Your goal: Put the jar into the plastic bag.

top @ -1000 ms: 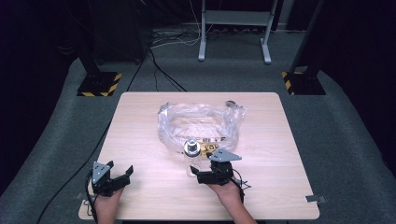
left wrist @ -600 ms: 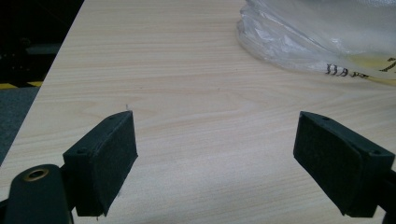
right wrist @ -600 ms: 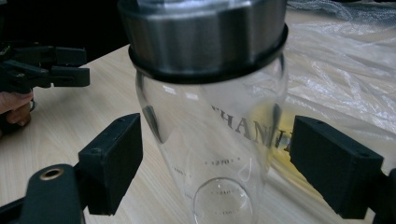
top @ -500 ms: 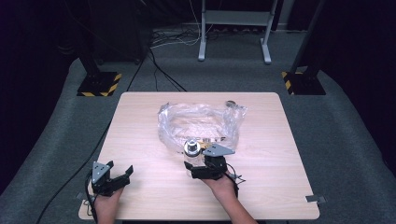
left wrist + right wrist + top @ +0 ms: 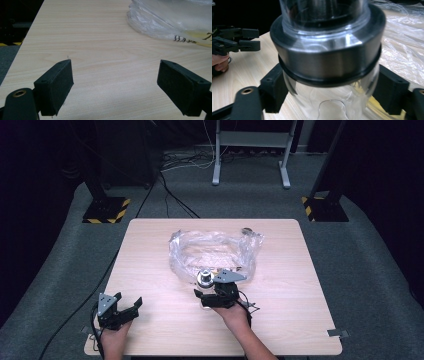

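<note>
Right gripper (image 5: pixel 204 294) shifted leftward, fingers just closing onto glass jar (image 5: pixel 327 50); left gripper (image 5: pixel 131 304) fingers apart; bag (image 5: pixel 175 22) print unreadable.

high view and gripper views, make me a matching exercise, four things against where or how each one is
Things:
1. jar
2. plastic bag
3. left gripper
4. table

States:
A. crumpled in the table's middle
B. jaws wide apart over bare wood
C. between the right gripper's jaws
D. pale wood

Pairs: 1-C, 2-A, 3-B, 4-D
</note>
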